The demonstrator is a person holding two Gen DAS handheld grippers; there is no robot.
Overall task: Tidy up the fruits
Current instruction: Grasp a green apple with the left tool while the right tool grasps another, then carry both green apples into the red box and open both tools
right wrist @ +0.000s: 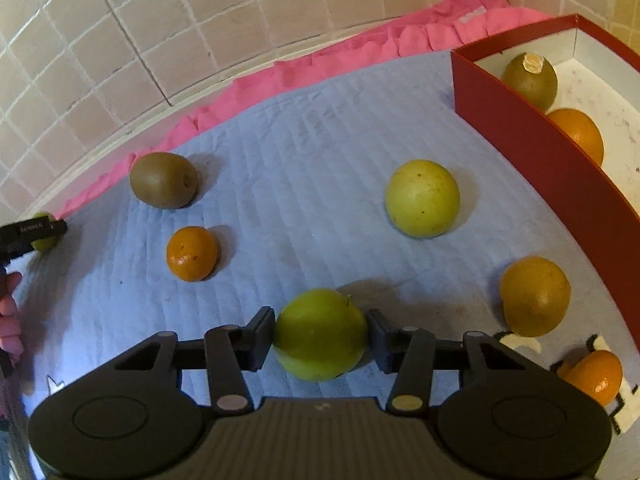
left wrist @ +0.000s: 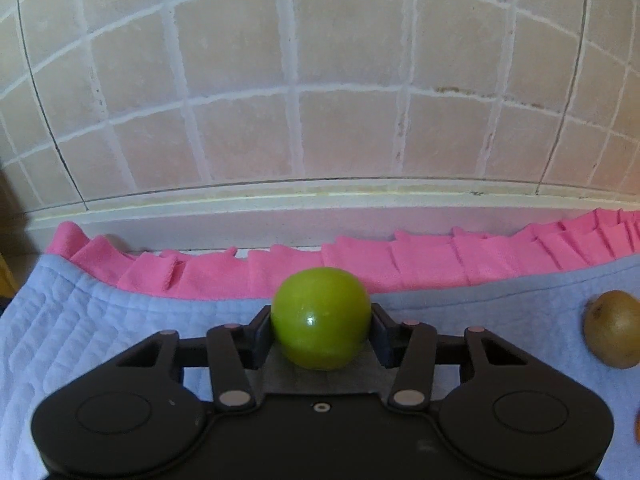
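Note:
In the left wrist view a small green fruit [left wrist: 320, 318] sits between the black fingers of my left gripper [left wrist: 320, 330], low over the blue quilted mat [left wrist: 100, 320]; both pads press its sides. In the right wrist view my right gripper [right wrist: 320, 338] is shut on a green apple [right wrist: 320, 334] that rests on the mat. The left gripper [right wrist: 40, 232] with its green fruit shows at that view's far left edge. A red box [right wrist: 520, 132] with a white inside stands at the right and holds a kiwi [right wrist: 530, 80] and an orange [right wrist: 580, 134].
Loose on the mat lie a kiwi [right wrist: 164, 180], a small orange [right wrist: 192, 254], a pale yellow-green apple [right wrist: 422, 204], a yellow-orange fruit [right wrist: 536, 296] and another orange [right wrist: 596, 376]. Pink cloth [right wrist: 320, 60] edges the mat below a tiled wall [left wrist: 320, 80]. A hand [right wrist: 10, 312] is at the left.

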